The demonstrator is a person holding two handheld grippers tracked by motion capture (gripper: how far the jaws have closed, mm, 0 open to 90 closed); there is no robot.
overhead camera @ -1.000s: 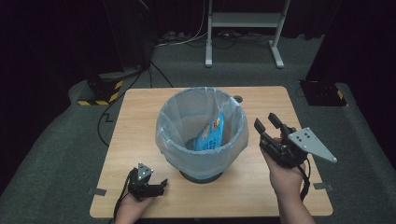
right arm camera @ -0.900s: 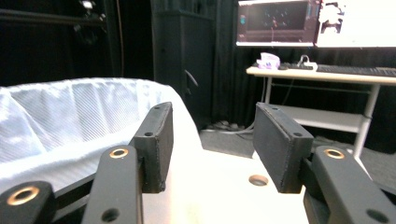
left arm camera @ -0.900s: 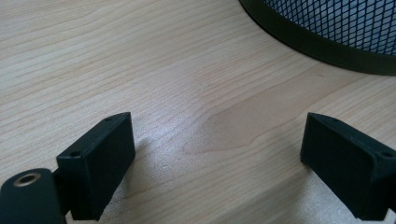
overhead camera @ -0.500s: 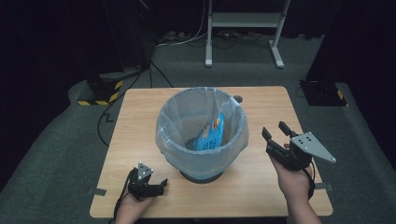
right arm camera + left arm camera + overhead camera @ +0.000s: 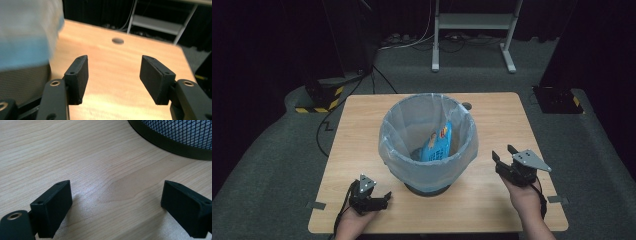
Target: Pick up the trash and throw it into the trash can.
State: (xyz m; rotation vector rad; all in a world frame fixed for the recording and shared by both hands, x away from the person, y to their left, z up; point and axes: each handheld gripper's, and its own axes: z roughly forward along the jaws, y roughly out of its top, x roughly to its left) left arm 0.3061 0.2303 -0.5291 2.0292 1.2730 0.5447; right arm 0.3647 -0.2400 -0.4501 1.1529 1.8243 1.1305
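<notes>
The snack bag [image 5: 438,144] is leaning inside the lined bin [image 5: 428,145] mid-worktop [image 5: 362,125], so both hand-held grippers just sit released and empty, the left hand-held gripper [image 5: 382,199] by the bin's base, the right hand-held gripper [image 5: 504,153] off to its side, jaws just opened wider.

The left hand [image 5: 354,220] comes in at the lower left of the high view and holds the left gripper [image 5: 383,197], its jaws pointing right across the frame and standing wide apart with nothing between them. The right hand [image 5: 523,197] enters at the lower right, forearm slanting up from the bottom edge. The right gripper [image 5: 503,153] points up the frame; its jaws have just been opening and hold nothing.
</notes>
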